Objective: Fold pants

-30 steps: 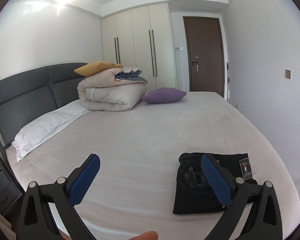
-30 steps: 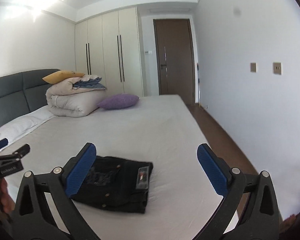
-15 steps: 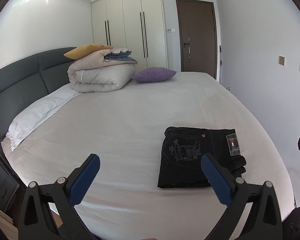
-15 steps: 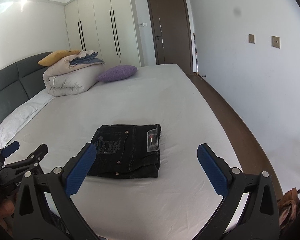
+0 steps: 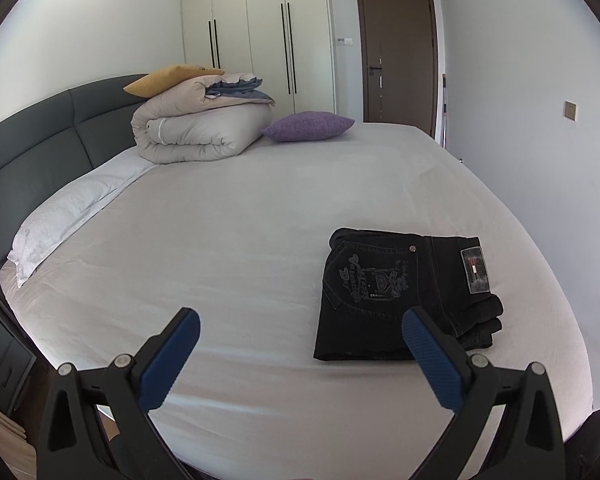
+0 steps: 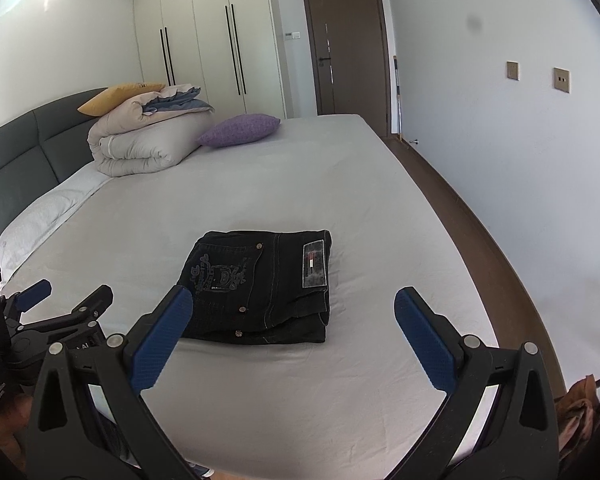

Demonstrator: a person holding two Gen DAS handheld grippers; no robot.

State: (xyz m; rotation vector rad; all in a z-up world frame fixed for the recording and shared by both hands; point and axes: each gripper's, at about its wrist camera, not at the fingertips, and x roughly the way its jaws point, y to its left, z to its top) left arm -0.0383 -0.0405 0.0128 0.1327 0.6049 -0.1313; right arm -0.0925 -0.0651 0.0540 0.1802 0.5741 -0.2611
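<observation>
Black jeans (image 5: 400,292) lie folded into a compact rectangle on the bed's light sheet (image 5: 228,240), back pocket and brand patch facing up; they also show in the right wrist view (image 6: 260,284). My left gripper (image 5: 300,344) is open and empty, held above the near edge of the bed, left of the jeans. My right gripper (image 6: 288,328) is open and empty, held above the near edge just in front of the jeans. The left gripper (image 6: 60,300) also appears at the left of the right wrist view.
A rolled duvet (image 5: 196,128) with a yellow cushion and a purple pillow (image 5: 308,126) sit at the far end by the grey headboard (image 5: 32,152). A white pillow (image 5: 72,212) lies on the left. Wardrobes and a brown door (image 6: 344,44) stand behind; floor runs along the right.
Both grippers have risen and pulled back from the bed, so the folded jeans now sit further ahead and fully in view. Both stay open.
</observation>
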